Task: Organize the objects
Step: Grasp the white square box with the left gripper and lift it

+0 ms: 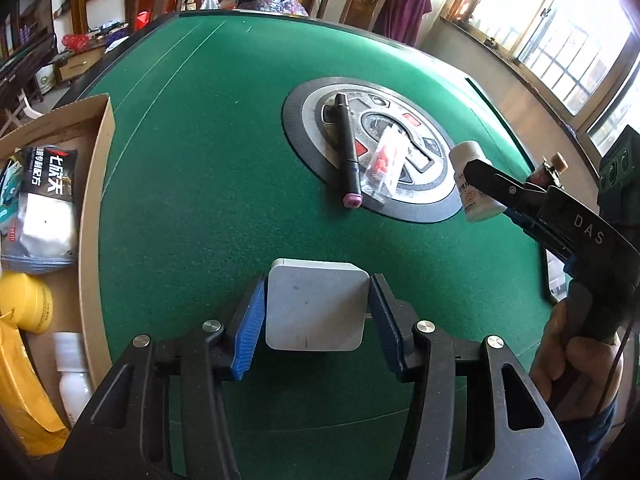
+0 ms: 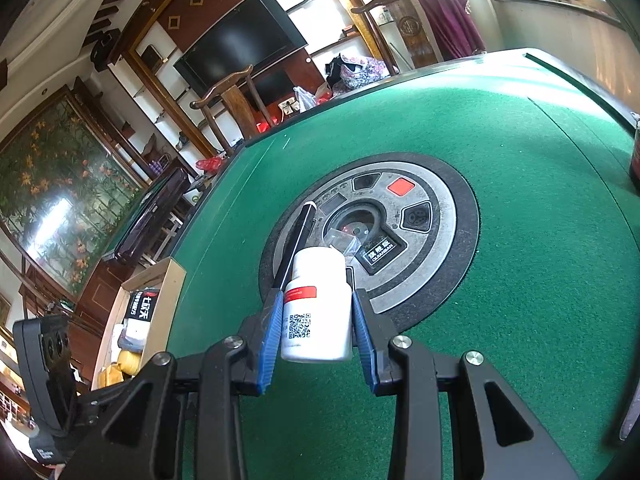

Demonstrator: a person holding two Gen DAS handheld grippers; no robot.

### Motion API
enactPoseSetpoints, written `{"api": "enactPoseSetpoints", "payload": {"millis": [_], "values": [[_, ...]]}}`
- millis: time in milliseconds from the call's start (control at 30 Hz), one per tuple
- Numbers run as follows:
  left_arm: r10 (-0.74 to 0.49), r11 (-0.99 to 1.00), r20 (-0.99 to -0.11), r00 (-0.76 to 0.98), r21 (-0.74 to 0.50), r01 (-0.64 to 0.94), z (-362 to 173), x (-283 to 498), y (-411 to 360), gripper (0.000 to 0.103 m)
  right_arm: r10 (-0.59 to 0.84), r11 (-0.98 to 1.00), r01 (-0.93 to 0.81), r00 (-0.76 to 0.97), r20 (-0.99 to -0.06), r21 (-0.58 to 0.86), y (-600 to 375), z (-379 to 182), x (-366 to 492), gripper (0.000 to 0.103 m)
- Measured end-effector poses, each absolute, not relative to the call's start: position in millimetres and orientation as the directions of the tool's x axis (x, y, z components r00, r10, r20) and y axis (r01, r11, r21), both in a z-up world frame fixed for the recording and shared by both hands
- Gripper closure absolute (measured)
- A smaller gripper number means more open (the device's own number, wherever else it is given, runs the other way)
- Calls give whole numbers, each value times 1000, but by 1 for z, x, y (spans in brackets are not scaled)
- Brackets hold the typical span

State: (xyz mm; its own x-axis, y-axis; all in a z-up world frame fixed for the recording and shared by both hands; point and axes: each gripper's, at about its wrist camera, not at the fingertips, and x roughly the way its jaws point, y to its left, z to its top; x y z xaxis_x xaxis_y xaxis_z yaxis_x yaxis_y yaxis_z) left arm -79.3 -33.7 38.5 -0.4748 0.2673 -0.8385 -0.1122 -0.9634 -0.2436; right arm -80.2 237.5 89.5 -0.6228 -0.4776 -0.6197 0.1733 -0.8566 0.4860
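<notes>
Between your left gripper's (image 1: 316, 320) blue pads sits a flat white square box (image 1: 316, 308) on green felt tabletop (image 1: 200, 168), jaws not clearly clamped. Your right gripper (image 2: 316, 336) grips a white pill bottle (image 2: 316, 308). Cardboard tray (image 1: 96, 184) left, windows (image 1: 560, 40) right.

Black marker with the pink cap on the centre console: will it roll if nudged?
Probably. The black marker with the pink cap looks round-barrelled, so a sideways nudge likely rolls it. It lies on the raised metal console, an uneven seat. Rigid and slim; likely light.
</notes>
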Motion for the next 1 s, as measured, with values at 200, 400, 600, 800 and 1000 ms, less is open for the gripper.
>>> {"api": "enactPoseSetpoints", "payload": {"millis": [200, 400, 600, 800, 1000], "values": [[232, -971, -859, -457, -179, -157, 35, -80, -21, 52, -473, -861, 172, -618, -628, 479, 236, 87, -81, 69], [258, -966, -859, -441, -215, -145, 24, -87, -25, 50, -475, -860, 175, -618, -627, 479, 238, 85, -82, 69], [284, -959, -854, -436, -250, -136, 32, -78, -31, 50, -476, -859, 175, -619, -625, 480, 238, 85, -81, 69], [285, -957, -860, -424, -230, -178, 38, -68, -36, 43, -475, -860, 175, -620, -624, 480, 239, 84, -81, 69], [263, -961, -871, -415, -201, -187, 34, -69, -33, 43, -472, -860, 171, -621, -626, 480, 238, 85, -81, 69]]}}
